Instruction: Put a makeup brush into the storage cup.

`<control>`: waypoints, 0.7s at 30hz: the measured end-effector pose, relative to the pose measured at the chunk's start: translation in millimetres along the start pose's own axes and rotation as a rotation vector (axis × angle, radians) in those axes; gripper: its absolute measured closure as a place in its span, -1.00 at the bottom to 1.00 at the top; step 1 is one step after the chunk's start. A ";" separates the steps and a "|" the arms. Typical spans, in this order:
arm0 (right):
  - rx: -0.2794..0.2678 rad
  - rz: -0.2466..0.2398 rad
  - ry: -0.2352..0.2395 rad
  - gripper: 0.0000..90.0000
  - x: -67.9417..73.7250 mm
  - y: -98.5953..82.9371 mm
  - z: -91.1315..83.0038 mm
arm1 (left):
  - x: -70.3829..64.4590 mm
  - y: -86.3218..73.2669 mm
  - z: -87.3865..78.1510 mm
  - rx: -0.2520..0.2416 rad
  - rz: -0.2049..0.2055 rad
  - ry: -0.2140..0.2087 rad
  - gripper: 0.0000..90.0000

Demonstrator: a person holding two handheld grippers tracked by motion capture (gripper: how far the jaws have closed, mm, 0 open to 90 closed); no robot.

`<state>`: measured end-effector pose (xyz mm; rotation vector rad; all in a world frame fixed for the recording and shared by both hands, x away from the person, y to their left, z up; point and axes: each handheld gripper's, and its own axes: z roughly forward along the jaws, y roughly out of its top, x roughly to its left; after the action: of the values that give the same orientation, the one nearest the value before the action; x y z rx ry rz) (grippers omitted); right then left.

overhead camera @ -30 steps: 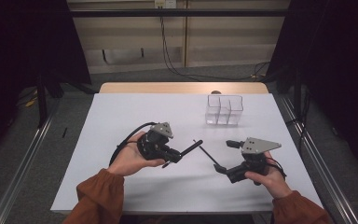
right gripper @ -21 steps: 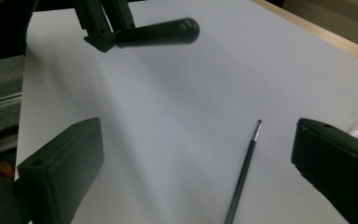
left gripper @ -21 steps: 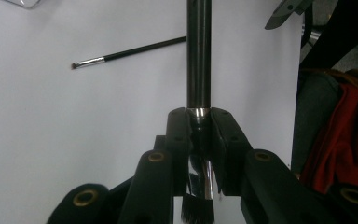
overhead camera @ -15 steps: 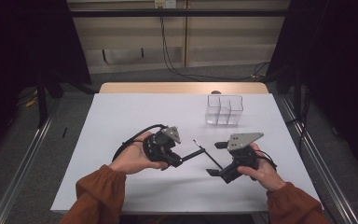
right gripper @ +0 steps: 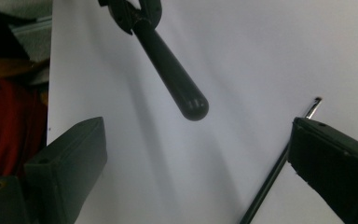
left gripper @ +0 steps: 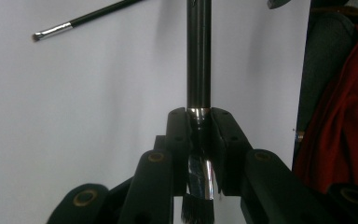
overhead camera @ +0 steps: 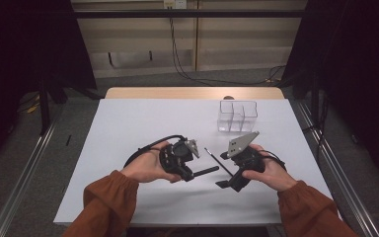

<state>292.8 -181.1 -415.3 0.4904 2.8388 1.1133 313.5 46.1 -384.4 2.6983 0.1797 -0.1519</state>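
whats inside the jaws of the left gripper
The left gripper is shut on a thick black makeup brush: its chrome ferrule sits between the jaws, with dark bristles below and the handle pointing away. The part of the ferrule under the pads is covered.

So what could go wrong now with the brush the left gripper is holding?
The left gripper pinches the thick brush only at its shiny metal collar, so the long handle might swing or slip. The right gripper is wide open close to the handle's round end; closing off-centre could knock it aside. The thin brush lies on the table beside one right jaw, so it might get nudged or grabbed by mistake.
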 end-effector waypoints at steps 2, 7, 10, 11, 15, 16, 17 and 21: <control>0.031 -0.031 0.021 -0.90 -0.7 2.6 2.6 | -0.3 0.0 0.8 0.015 0.003 -0.003 0.74; 0.098 -0.058 0.067 -0.91 -1.4 12.9 9.3 | -1.4 -0.6 2.1 0.033 0.000 -0.005 0.74; 0.122 -0.076 0.070 -0.84 -3.2 18.4 11.8 | -1.8 -0.7 2.9 0.041 0.005 -0.007 0.74; 0.128 -0.089 0.071 -0.70 -3.4 19.5 12.2 | -1.2 -0.6 3.1 0.052 0.012 -0.009 0.74; 0.161 -0.082 0.100 -0.62 -8.4 24.6 15.7 | -1.4 -0.9 4.8 0.050 0.004 -0.012 0.74; 0.172 -0.072 0.113 -0.59 -9.4 25.1 17.3 | -1.2 -0.9 4.9 0.050 0.004 -0.013 0.74; 0.187 -0.071 0.119 -0.56 -9.5 25.6 18.3 | -1.1 -1.0 5.2 0.055 0.004 -0.015 0.74; 0.211 -0.084 0.149 -0.39 -9.8 27.8 21.6 | -0.9 -1.5 6.6 0.065 0.011 -0.014 0.74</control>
<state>313.3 -150.9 -413.2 0.3056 3.0927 0.8762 311.9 44.6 -390.8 2.7616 0.1578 -0.1763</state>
